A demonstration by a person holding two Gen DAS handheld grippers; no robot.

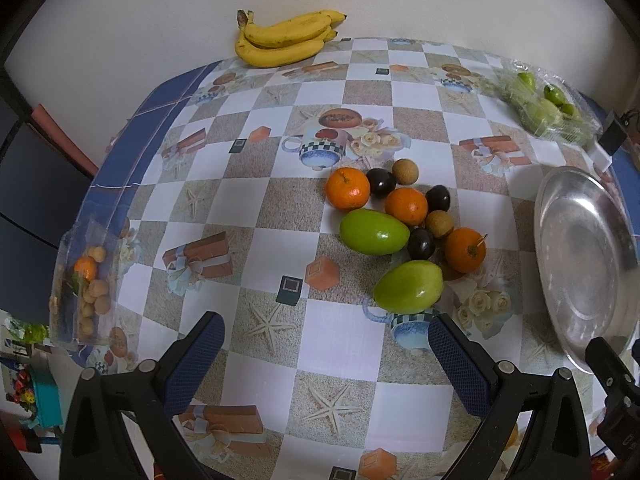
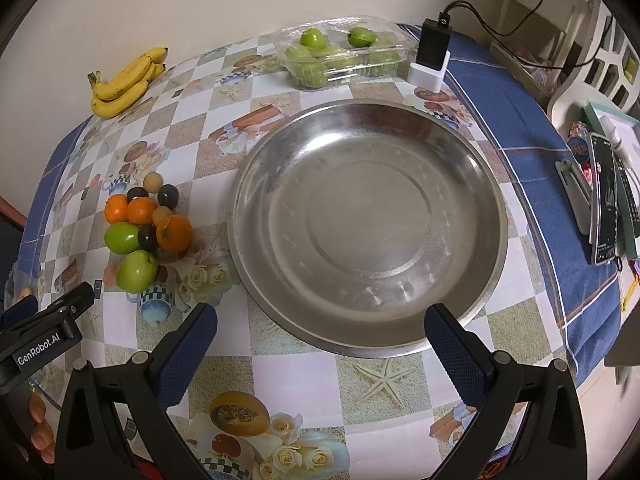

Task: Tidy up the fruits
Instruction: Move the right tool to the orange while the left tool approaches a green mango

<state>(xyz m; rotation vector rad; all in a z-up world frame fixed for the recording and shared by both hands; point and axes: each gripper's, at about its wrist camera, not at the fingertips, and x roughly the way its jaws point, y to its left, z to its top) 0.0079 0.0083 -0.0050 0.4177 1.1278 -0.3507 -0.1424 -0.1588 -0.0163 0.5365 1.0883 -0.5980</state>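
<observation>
A pile of fruit lies on the checkered tablecloth: oranges (image 1: 347, 189), green fruits (image 1: 409, 287), dark plums (image 1: 421, 243) and small tan fruits (image 1: 405, 171). The pile also shows in the right wrist view (image 2: 148, 224). A large steel plate (image 2: 492, 216) stands empty to the right of the pile; its rim shows in the left wrist view (image 1: 540, 216). My left gripper (image 1: 326, 344) is open and empty, above the table just short of the near green fruit. My right gripper (image 2: 320, 332) is open and empty at the plate's near rim.
A banana bunch (image 1: 284, 40) lies at the far edge by the wall. A clear plastic box of green fruits (image 2: 344, 56) stands behind the plate, next to a black charger in a white dock (image 2: 432, 54). A bag of small fruits (image 1: 86, 284) is at the left edge. A phone (image 2: 604, 204) lies at right.
</observation>
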